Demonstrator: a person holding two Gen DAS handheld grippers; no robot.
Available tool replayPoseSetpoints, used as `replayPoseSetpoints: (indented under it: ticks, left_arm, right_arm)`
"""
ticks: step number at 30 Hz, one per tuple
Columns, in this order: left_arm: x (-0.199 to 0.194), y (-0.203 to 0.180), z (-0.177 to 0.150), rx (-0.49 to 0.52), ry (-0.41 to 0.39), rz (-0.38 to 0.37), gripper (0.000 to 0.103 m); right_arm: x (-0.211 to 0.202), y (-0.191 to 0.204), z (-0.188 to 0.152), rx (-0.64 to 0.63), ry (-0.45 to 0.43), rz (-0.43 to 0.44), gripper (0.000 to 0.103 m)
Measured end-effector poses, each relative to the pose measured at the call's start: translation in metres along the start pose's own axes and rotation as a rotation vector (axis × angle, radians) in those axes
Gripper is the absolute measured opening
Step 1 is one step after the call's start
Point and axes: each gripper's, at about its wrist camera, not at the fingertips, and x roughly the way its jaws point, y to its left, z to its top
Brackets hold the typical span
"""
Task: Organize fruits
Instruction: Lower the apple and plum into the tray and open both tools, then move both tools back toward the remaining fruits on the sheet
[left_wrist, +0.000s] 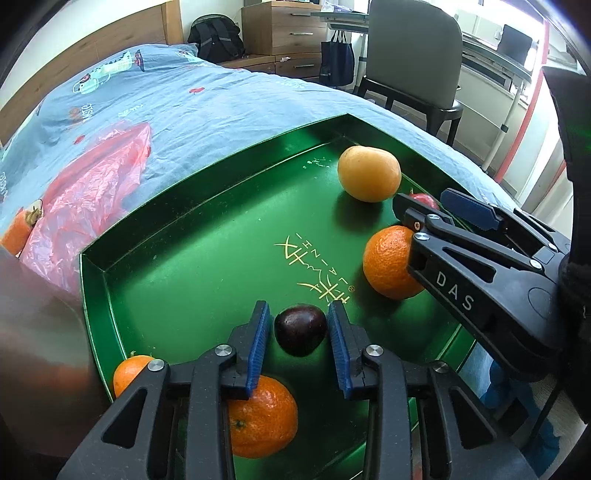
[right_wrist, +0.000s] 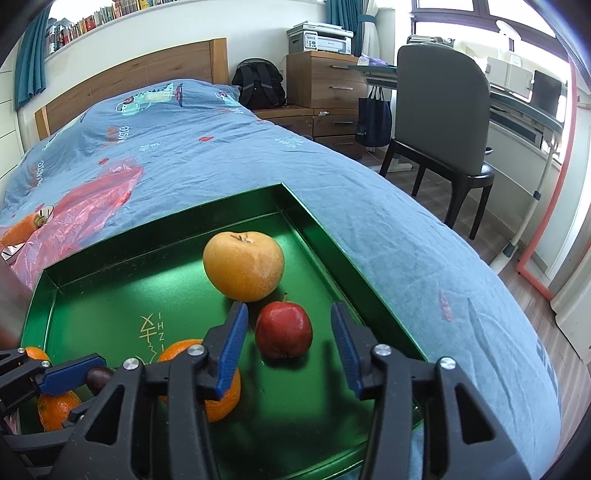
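A green tray (left_wrist: 110, 295) lies on the bed and holds the fruit. In the left wrist view my left gripper (left_wrist: 298, 325) is open, with a dark purple fruit (left_wrist: 300, 328) resting on the tray between its fingers. An orange (left_wrist: 260, 417) lies under its left finger, another (left_wrist: 127, 373) at the tray's near left corner, a third (left_wrist: 388, 266) beside my right gripper (left_wrist: 424, 201). In the right wrist view my right gripper (right_wrist: 290, 341) is open around a red apple (right_wrist: 283, 328). A yellow pear-like fruit (right_wrist: 243, 269) sits just behind it.
A red plastic bag (left_wrist: 88, 199) lies on the blue bedsheet left of the tray (right_wrist: 332, 251), with an orange carrot-like item (right_wrist: 22, 229) on it. A grey chair (right_wrist: 439, 110), wooden drawers (right_wrist: 321, 85) and a desk stand beyond the bed.
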Motion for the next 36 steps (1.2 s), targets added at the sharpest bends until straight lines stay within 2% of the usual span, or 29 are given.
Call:
replayPoseSetpoints:
  ticks: [5,10,12,13,14,18,27,33,36]
  left_arm:
    - [-0.014,0.002,-0.003,0.008,-0.036,0.012,0.037]
    - [-0.031,-0.001,-0.012,0.03,-0.073,0.004,0.041]
    - [-0.037,-0.002,-0.017,0.039,-0.086,0.001,0.042]
    - [-0.041,-0.002,-0.02,0.039,-0.092,-0.001,0.042]
    - [-0.043,-0.002,-0.022,0.038,-0.095,-0.005,0.042]
    - [-0.053,-0.004,-0.033,0.045,-0.114,-0.002,0.043]
    - [-0.086,-0.006,-0.077,0.097,-0.161,0.025,0.045]
    - [-0.113,0.003,-0.111,0.106,-0.165,0.026,0.047]
    - [-0.128,0.011,-0.134,0.125,-0.153,0.051,0.05]
  right_arm:
    - [-0.009,0.001,0.003,0.003,-0.031,0.008,0.061]
    - [-0.025,-0.001,0.008,0.022,-0.096,-0.027,0.061]
    - [-0.031,-0.006,0.01,0.046,-0.115,-0.037,0.065]
    - [-0.033,-0.008,0.011,0.056,-0.121,-0.044,0.071]
    - [-0.034,-0.01,0.011,0.067,-0.127,-0.05,0.073]
    - [-0.036,-0.012,0.011,0.081,-0.133,-0.059,0.074]
    - [-0.036,-0.01,0.013,0.065,-0.133,-0.067,0.075]
    - [-0.041,-0.004,0.012,0.053,-0.142,-0.077,0.075]
    - [-0.047,-0.004,0.009,0.066,-0.145,-0.072,0.075]
